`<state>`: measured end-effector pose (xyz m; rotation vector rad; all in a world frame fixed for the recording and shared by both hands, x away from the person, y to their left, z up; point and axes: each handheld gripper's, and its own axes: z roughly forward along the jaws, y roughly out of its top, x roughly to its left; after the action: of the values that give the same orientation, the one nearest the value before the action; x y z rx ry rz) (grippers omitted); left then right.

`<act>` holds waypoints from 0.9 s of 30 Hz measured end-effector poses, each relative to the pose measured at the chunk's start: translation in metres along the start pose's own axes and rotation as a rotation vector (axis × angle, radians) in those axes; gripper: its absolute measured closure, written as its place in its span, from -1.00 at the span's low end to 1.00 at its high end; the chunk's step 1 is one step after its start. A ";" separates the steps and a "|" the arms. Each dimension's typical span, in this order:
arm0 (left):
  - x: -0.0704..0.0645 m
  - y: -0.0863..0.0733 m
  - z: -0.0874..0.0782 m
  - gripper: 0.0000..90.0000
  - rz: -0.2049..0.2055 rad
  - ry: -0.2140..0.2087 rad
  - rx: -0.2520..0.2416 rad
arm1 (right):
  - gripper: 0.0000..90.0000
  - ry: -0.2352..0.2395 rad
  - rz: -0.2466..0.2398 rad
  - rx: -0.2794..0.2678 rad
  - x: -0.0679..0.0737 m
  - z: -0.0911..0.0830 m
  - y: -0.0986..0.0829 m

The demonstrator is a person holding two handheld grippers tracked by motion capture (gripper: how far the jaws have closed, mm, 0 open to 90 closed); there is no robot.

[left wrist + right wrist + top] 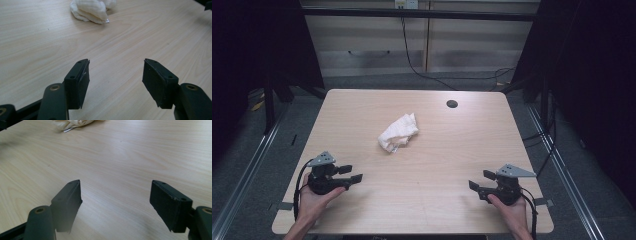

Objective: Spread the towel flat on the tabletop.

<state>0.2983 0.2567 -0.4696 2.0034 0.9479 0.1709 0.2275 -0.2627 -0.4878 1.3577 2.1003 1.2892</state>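
A crumpled white cloth [398, 132] is seen mid-tabletop [452, 150], well apart from both tongs. Left tongs [350, 174] and right tongs [478, 181] are held wide, empty. The cloth is judged light, soft, limp; a raised fold is best pinched.

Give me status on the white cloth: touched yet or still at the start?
At the start, it seems. Done: nothing visible; the white cloth lies crumpled mid-table, apart from both tools. In hand: nothing; left tool and right tool are open, empty, near the table's front edge. Left: reaching, gripping, handling the cloth.
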 end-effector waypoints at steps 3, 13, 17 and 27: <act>0.000 0.010 0.005 -0.12 0.007 0.009 0.000 | -0.45 0.016 -0.007 0.012 0.000 0.002 0.001; -0.002 0.038 0.017 0.11 0.048 0.003 -0.017 | -0.42 0.044 -0.013 0.016 0.003 0.004 0.002; 0.003 0.052 0.022 0.17 0.050 -0.020 -0.042 | -0.40 0.029 -0.028 0.027 0.004 0.004 0.002; 0.006 0.071 0.033 0.05 0.053 -0.029 -0.011 | -0.40 0.069 -0.019 0.020 0.004 0.003 0.002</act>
<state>0.3566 0.2167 -0.4362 2.0171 0.8745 0.1752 0.2289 -0.2580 -0.4865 1.3158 2.1718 1.3295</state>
